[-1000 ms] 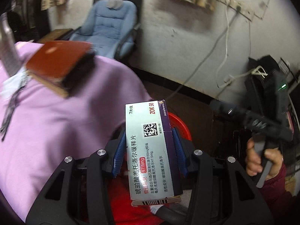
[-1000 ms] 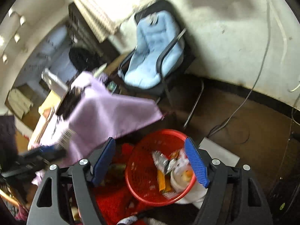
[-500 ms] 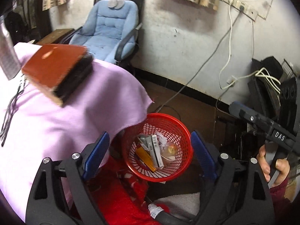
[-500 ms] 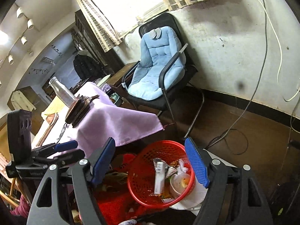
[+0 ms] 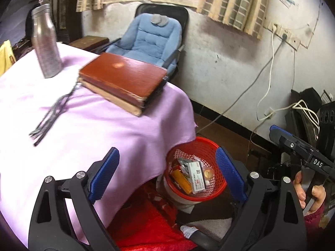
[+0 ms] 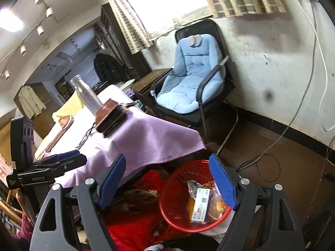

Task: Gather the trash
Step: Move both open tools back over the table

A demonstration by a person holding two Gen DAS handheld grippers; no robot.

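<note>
A red mesh basket (image 5: 194, 145) stands on the floor beside the table. In it lies a white medicine box (image 5: 196, 176) among wrappers and an orange packet (image 5: 181, 179). My left gripper (image 5: 166, 156) hangs above the basket and the table edge. Its jaws are opening, with nothing between them. In the right wrist view the same basket (image 6: 167, 190) and box (image 6: 201, 206) sit below my right gripper (image 6: 167, 160). Its jaws are opening too and hold nothing.
The table under a purple cloth (image 5: 83, 125) bears a red-brown book (image 5: 123, 77), a steel bottle (image 5: 45, 41) and a dark tassel. A blue cushioned chair (image 6: 192, 79) stands by the wall. Cables trail along the floor. Red fabric (image 5: 146, 226) lies below the table.
My left gripper opened and let go of the medicine box, which now lies in the basket. Both grippers have risen and drawn back, bringing more of the tabletop into view.
</note>
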